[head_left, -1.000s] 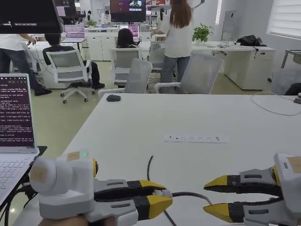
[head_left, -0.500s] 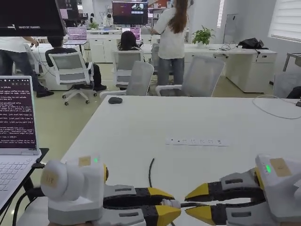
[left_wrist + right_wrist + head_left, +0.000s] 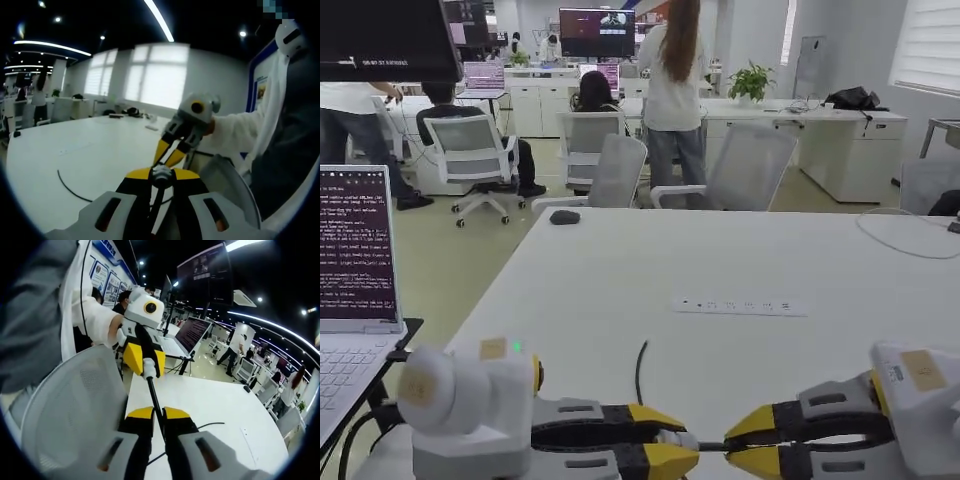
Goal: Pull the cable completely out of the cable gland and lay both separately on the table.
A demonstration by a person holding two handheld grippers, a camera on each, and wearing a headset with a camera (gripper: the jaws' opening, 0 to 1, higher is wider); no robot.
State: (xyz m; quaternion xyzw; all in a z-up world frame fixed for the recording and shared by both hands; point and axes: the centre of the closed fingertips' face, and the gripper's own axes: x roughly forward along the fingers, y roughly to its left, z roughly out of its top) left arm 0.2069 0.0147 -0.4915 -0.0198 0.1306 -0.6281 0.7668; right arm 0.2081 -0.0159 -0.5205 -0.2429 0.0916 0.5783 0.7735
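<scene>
Left gripper point(image 3: 670, 455): jaws clamped on the cable gland point(image 3: 683, 438), a small pale fitting. It sits at the very tips and projects just past them toward the other tool.

Right gripper point(image 3: 738, 450): jaws closed on the cable point(image 3: 154, 396). In the right gripper view it runs up through the narrow gap between the yellow tips and straight on into the gland.

The two sets of tips face each other, near but apart, with a short straight run of black cable between them. To the far side of the left jaws, the free length of cable lies in a curve on the table point(image 3: 740, 250).

Finding: the cable is seated in the gland. Extraction is not complete and neither item is laid down.

Risks, as judged:
- The sheath may slip through the right jaws if friction inside the gland exceeds the hold on the thin cable.
- The gland is held only at the tips. A pull off the cable's axis could twist it out of the left jaws and drop it.
- The long tail has yet to pass through the gland. One pull is unlikely to clear it, and a kink could jam at the fitting
</scene>
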